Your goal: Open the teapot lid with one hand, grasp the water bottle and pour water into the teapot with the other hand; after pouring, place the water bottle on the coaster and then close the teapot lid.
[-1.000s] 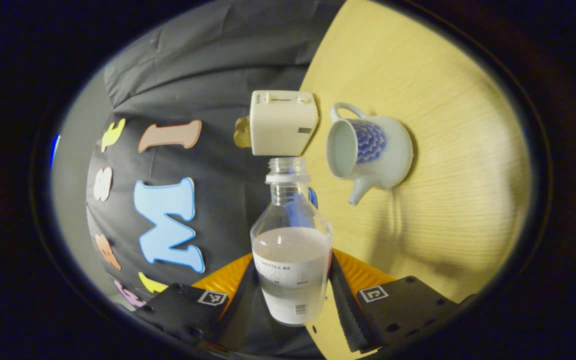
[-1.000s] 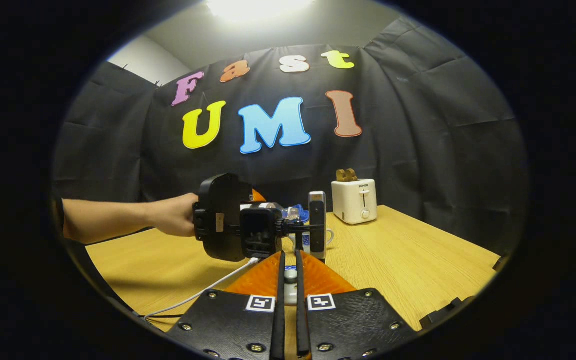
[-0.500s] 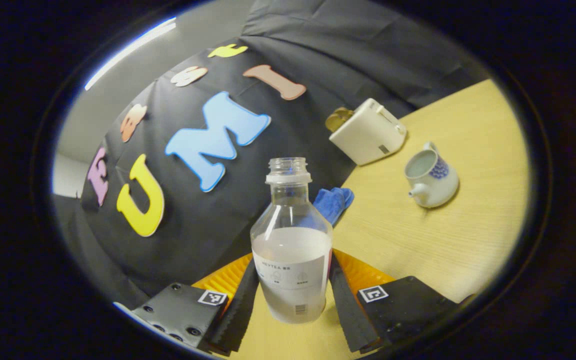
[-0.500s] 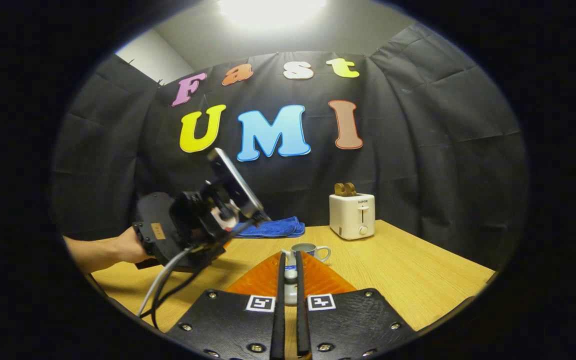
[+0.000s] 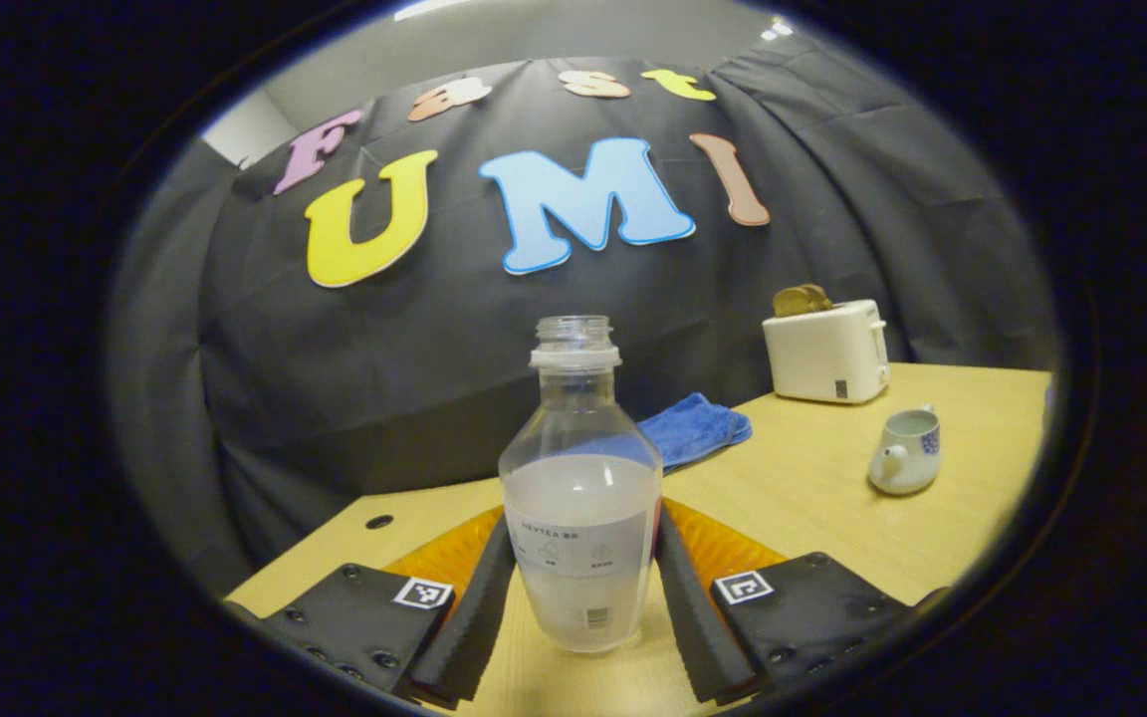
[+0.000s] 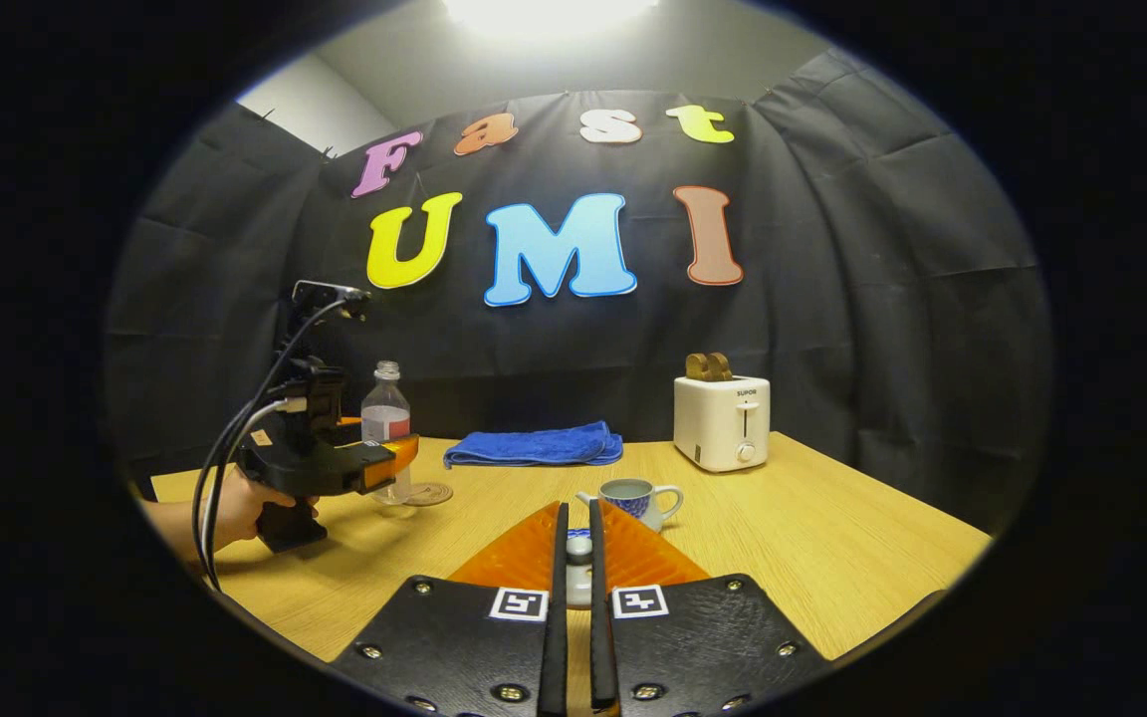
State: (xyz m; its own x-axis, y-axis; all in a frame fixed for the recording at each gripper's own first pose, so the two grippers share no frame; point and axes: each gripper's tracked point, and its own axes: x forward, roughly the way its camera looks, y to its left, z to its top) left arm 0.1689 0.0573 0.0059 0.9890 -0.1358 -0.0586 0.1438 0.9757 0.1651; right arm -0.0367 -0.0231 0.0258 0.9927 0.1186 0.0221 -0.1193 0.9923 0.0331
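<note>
A clear water bottle (image 5: pixel 578 418), uncapped and about half full, stands upright with my left gripper (image 5: pixel 583 528) shut on its lower body. In the right gripper view a hand holds that left gripper (image 6: pixel 392 456) and the bottle (image 6: pixel 386 413) at the table's left, just left of a round coaster (image 6: pixel 427 494). Whether the bottle's base touches the table I cannot tell. The white teapot with blue pattern (image 5: pixel 904 453) sits open on the table, also just past my right fingers (image 6: pixel 633 496). My right gripper (image 6: pixel 578 510) is shut on the teapot lid (image 6: pixel 579 588), held above the table.
A white toaster (image 6: pixel 723 423) (image 5: pixel 825 349) with toast stands at the back right. A folded blue cloth (image 6: pixel 534 445) (image 5: pixel 693 428) lies along the back wall. White and black cables (image 6: pixel 225 448) hang from the left gripper. The wooden table (image 6: pixel 832 538) stretches right.
The left gripper has turned the bottle from tipped near the teapot back to upright and carried it left, next to the coaster. The right gripper has kept hold of the lid, hardly moving.
</note>
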